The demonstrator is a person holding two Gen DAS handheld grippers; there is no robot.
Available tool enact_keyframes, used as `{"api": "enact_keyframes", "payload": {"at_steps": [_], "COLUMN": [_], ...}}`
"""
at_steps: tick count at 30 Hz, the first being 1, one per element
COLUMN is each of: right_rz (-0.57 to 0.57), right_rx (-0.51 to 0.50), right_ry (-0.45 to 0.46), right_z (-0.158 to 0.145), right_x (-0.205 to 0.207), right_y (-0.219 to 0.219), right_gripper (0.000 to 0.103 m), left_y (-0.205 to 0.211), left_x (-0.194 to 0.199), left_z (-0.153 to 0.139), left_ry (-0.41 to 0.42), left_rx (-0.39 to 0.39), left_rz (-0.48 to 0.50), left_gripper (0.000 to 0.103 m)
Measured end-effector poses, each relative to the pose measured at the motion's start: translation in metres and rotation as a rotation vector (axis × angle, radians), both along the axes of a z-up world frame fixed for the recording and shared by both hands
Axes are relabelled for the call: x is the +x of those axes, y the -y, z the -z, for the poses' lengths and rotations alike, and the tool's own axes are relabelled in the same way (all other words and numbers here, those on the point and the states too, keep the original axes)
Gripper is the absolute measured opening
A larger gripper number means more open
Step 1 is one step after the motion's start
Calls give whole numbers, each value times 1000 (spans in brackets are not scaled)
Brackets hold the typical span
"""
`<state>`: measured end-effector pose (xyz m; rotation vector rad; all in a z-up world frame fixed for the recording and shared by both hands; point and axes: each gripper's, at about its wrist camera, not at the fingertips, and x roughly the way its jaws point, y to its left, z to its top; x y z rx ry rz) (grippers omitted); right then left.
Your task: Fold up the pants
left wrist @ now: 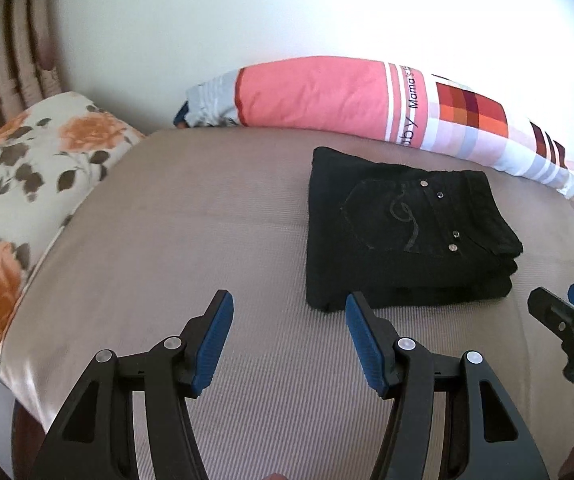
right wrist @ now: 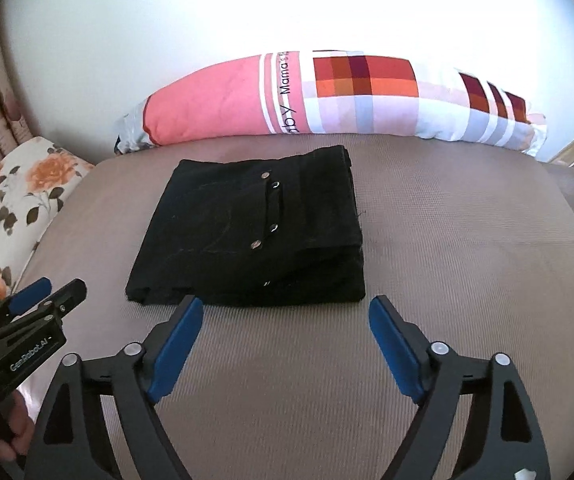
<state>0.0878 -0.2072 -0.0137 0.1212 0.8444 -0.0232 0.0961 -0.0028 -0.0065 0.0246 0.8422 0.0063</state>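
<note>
Nearest, the left gripper [left wrist: 289,304] hovered over the bed [left wrist: 207,220] with its blue pads spread apart, holding nothing. The right gripper [right wrist: 285,308] hung the same way — jaws wide, nothing between them — just short of the pants [right wrist: 247,236]. Each gripper showed at the edge of the other's view.

The pants lay folded into a thick black stack on the taupe cover, back pocket and metal rivets facing up, untouched by either gripper.

Farther off, a floral pillow [left wrist: 27,168] sat at the bed's left edge, and a long pink-and-checked pillow [right wrist: 327,96] lay along the white wall [right wrist: 287,8] — just behind the pants.
</note>
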Motion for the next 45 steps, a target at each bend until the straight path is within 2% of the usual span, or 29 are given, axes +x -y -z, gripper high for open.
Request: {"api": "enact_keyframes", "payload": {"at_steps": [8,16,45], "right_rz": [2,12,-24], "right_rx": [-35,-66,-97], "right_ry": [43,68,54], "right_z": [-4,0,7], "right_x": [-19,-28,-33], "right_y": [-12,-14,-25], "right_gripper": [87,90,91], "left_y": [0,6,13], "left_x": [-24,-32,-38], "left_z": [1,6,13], "left_ry": [-1,-9,-8], "left_rx": [3,17,39], "left_rz": [-4,2,14], "left_gripper": [60,60,60]}}
